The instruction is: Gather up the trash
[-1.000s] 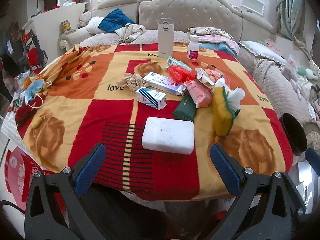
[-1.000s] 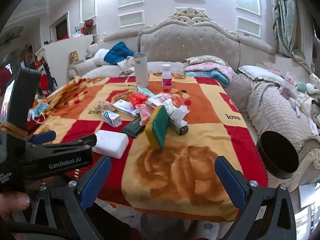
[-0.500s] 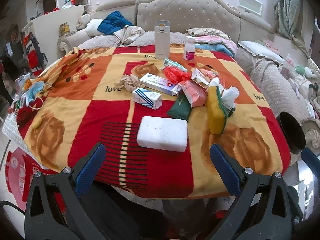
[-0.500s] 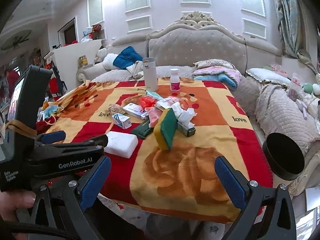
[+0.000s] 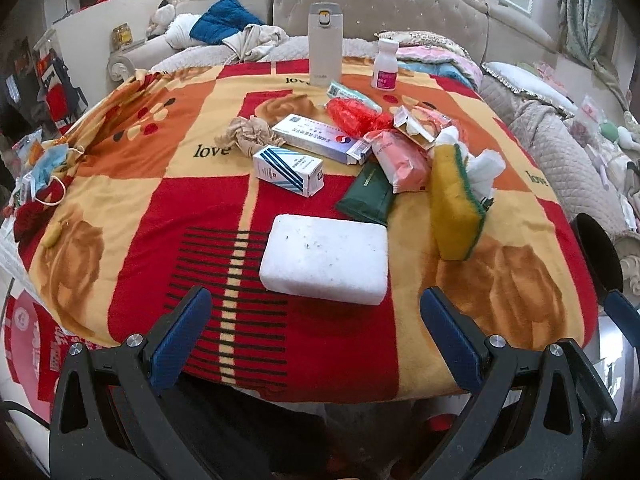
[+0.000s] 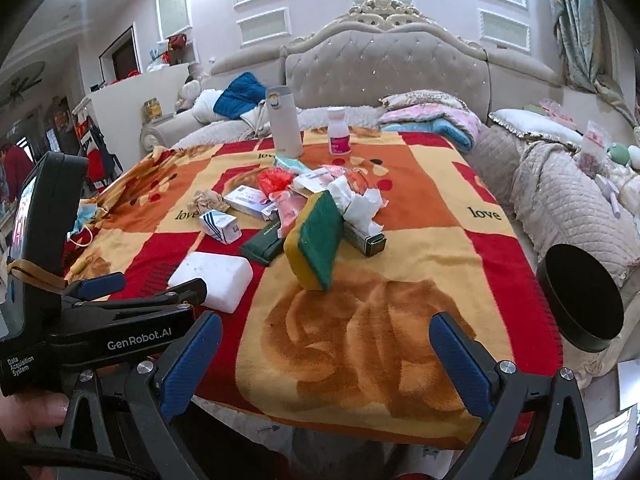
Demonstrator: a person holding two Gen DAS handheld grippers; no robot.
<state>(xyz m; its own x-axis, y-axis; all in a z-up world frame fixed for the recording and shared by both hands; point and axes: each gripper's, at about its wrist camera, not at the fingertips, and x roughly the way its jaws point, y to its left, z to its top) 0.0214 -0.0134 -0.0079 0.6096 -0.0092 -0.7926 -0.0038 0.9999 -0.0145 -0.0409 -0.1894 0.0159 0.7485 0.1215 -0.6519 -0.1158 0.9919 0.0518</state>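
Left gripper [image 5: 316, 316]: jaws wide, nothing held, hovering at the table's near edge, aimed at the white block [image 5: 326, 258]. Block lies flat on the blanket [image 5: 120, 208], just ahead of the blue pads [image 5: 182, 334], not touching them.

Right gripper [image 6: 326, 348]: jaws wide, nothing held, also at the near edge, further right. Left gripper body sits at its lower left in the right wrist view.

Trash is clustered mid-table, past the block:
- striped box [image 5: 288, 170], just beyond the block
- long white box [image 5: 324, 139] behind it, with a crumpled tan wad [image 5: 248, 135] at its left end
- dark green packet [image 5: 366, 198], flat, right of the striped box
- pink packet [image 5: 400, 160] overlapping the green packet's far end
- yellow-green sponge [image 5: 454, 204] standing on edge, leaning, with white tissue [image 5: 484, 170] bunched behind it
- red plastic scrap [image 5: 354, 114] and torn wrappers [image 5: 416, 122] further back

Far edge: upright tumbler [image 5: 325, 42] and small pink-label bottle [image 5: 386, 65], apart from each other.

Left edge: blue face mask [image 5: 48, 164] draped over the side.

Black bin [image 6: 580, 294] off the table's right edge, mouth tilted toward the camera.
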